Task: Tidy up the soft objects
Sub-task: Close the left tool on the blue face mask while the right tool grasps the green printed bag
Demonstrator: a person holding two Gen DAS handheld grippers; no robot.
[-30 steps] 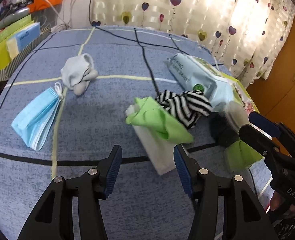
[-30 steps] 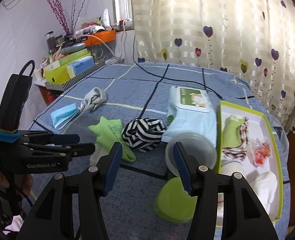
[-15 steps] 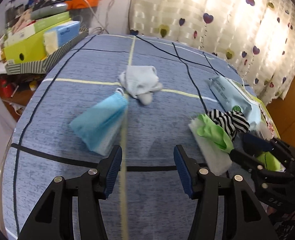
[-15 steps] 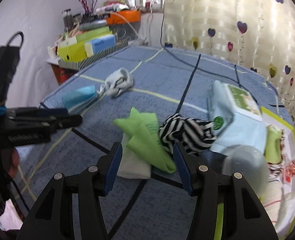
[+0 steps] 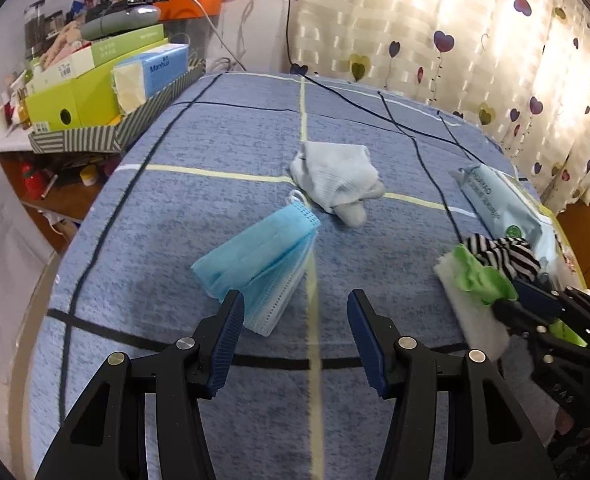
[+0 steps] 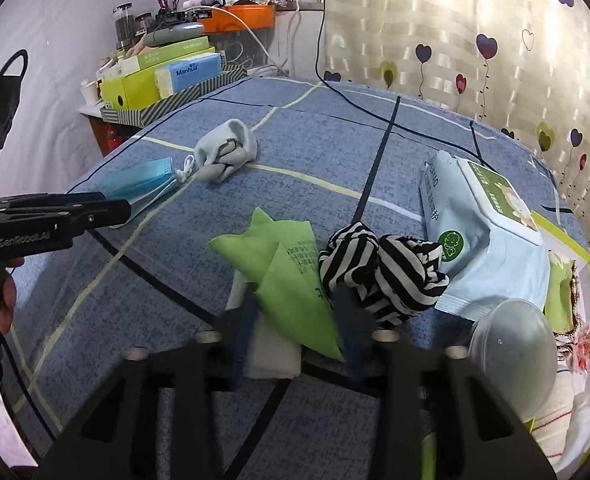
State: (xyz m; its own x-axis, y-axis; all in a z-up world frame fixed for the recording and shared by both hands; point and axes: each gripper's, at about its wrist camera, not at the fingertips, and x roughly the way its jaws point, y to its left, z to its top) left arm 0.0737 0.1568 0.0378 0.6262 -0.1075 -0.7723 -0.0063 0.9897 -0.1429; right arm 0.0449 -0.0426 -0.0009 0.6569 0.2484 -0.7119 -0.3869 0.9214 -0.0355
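Hovering with jaws wide over the table, the left gripper (image 5: pixel 295 332) is facing the blue masks (image 5: pixel 261 270) at frame centre, while the right gripper (image 6: pixel 295 336), equally wide, is straddling the green pouch (image 6: pixel 291 280); most items remain unsorted.

Bright backlight through the curtain (image 5: pixel 475 40), fisheye-bent edges, motion-blurred right tongs (image 6: pixel 295 332), soft shadows.
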